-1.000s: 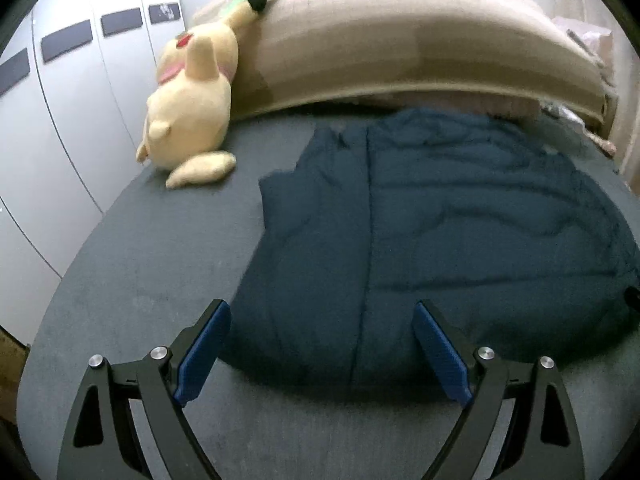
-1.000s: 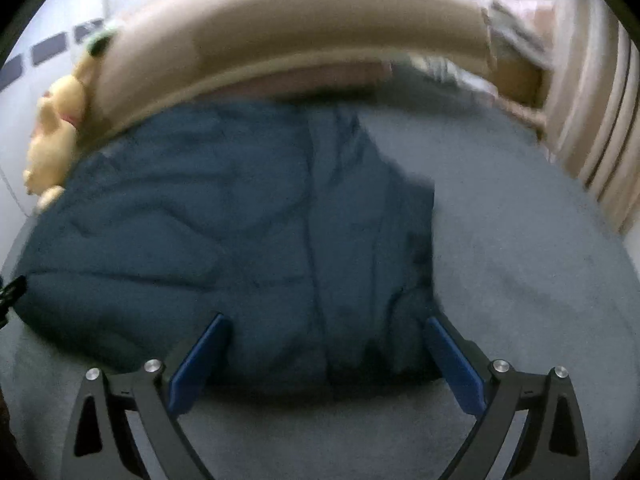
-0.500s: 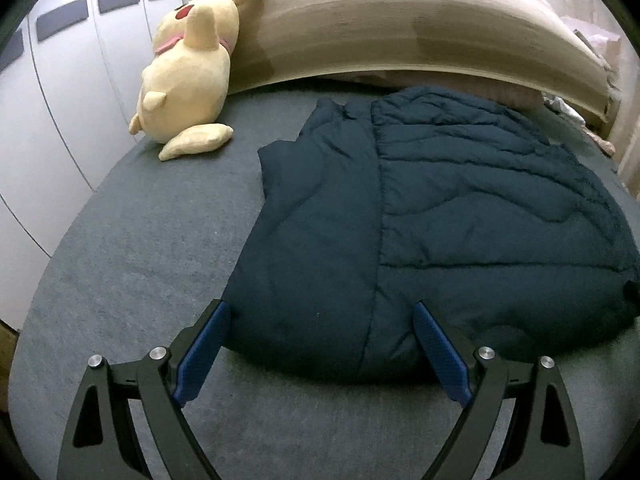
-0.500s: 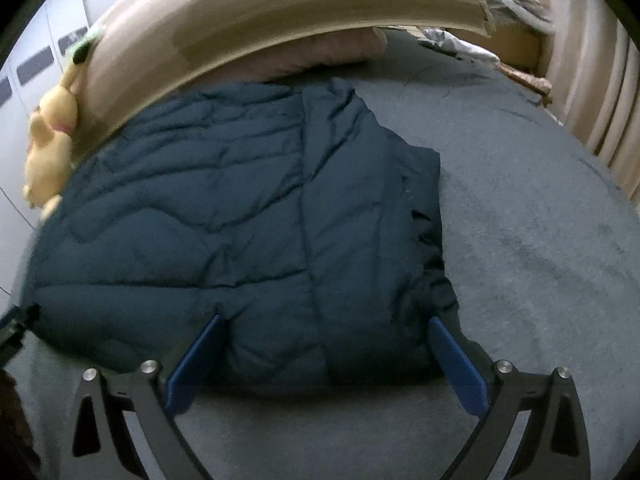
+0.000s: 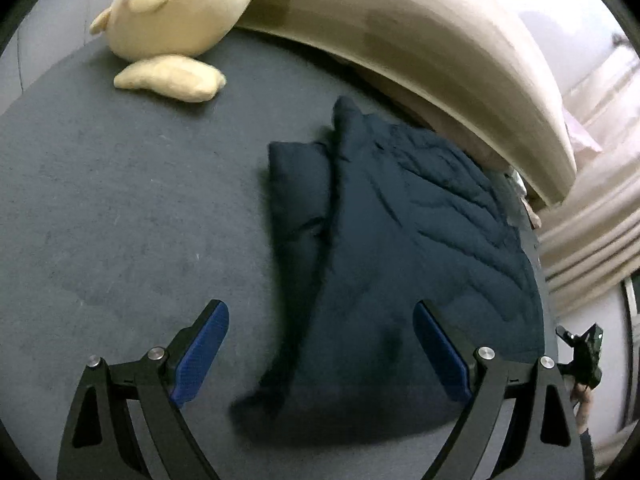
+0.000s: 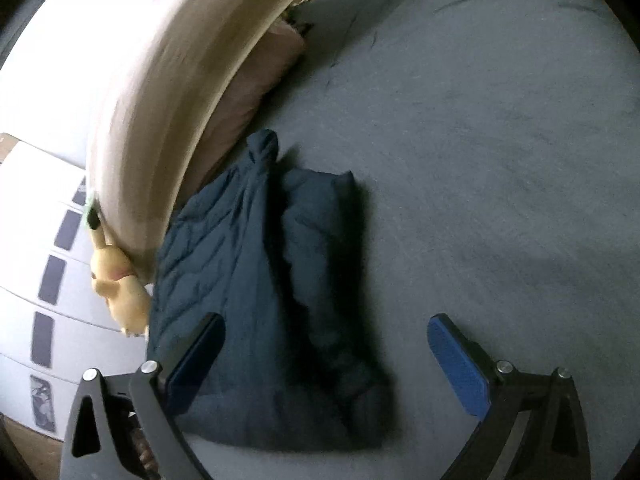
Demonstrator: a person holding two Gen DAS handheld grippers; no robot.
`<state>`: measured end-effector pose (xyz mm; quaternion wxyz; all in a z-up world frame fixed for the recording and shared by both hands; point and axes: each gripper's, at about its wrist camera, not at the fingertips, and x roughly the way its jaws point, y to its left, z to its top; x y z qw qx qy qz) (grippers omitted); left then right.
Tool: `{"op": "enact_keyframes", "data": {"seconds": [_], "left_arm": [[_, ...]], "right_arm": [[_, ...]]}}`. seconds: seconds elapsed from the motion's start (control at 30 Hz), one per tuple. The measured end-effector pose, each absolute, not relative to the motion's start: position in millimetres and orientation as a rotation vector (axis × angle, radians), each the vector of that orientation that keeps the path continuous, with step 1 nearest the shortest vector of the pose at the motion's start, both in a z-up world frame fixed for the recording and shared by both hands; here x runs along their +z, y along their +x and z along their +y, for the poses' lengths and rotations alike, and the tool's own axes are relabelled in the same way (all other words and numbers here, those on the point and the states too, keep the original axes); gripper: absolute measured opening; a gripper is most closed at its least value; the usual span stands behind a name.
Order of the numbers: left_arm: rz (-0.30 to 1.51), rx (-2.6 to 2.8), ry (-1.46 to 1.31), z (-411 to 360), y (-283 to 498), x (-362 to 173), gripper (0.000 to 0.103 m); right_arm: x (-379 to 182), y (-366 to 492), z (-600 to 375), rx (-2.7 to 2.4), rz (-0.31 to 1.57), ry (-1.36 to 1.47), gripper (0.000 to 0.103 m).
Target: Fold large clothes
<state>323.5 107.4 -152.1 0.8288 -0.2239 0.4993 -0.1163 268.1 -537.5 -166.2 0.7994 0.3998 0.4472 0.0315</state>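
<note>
A dark blue quilted jacket lies folded lengthwise on a grey bed, with its collar end toward the headboard. The same jacket shows in the right wrist view. My left gripper hangs open above the jacket's near left corner, nothing between its blue pads. Open too, my right gripper hovers over the jacket's near right corner, one finger above the fabric and the other over bare bedding. The right gripper's body shows at the far right of the left wrist view.
A yellow plush toy leans against the beige padded headboard at the far left. A pinkish pillow lies under the headboard. White cabinet doors stand left of the bed; curtains hang to the right.
Both grippers have risen and swung outward, the left toward the jacket's left edge, the right toward its right edge. They stay open and the jacket has not moved.
</note>
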Motion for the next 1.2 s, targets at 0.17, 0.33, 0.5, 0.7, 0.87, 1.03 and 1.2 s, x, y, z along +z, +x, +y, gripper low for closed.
{"op": "enact_keyframes", "data": {"seconds": [0.17,0.33,0.5,0.7,0.87,1.03,1.2], "left_arm": [[1.087,-0.304,-0.585,114.6,345.8,-167.4,0.093],[1.104,-0.355,-0.561,103.9,354.3,-175.6,0.093],[1.111,-0.378,-0.532,91.7,358.7,-177.1,0.062],[1.116,-0.363,-0.513,81.8,360.8,-175.2,0.042],[1.078,-0.317,-0.406,70.0,353.9,-140.2,0.015],[0.997,-0.297,-0.368,70.9,338.3,-80.0,0.013],[0.895,-0.327,-0.331,76.9,287.5,-6.0,0.013]], "right_arm": [[-176.2,300.5,-525.7,0.150,0.998,0.873,0.102],[-179.8,326.2,-491.5,0.225,1.061,0.764,0.087],[-180.2,336.6,-471.9,0.197,1.119,0.646,0.064],[-174.0,342.1,-452.7,0.184,1.133,0.597,0.049],[-139.6,342.8,-430.6,0.181,1.130,0.507,0.026],[-76.7,332.3,-413.7,0.223,1.075,0.447,0.021],[-6.7,290.5,-404.0,0.258,1.006,0.382,0.020]]}}
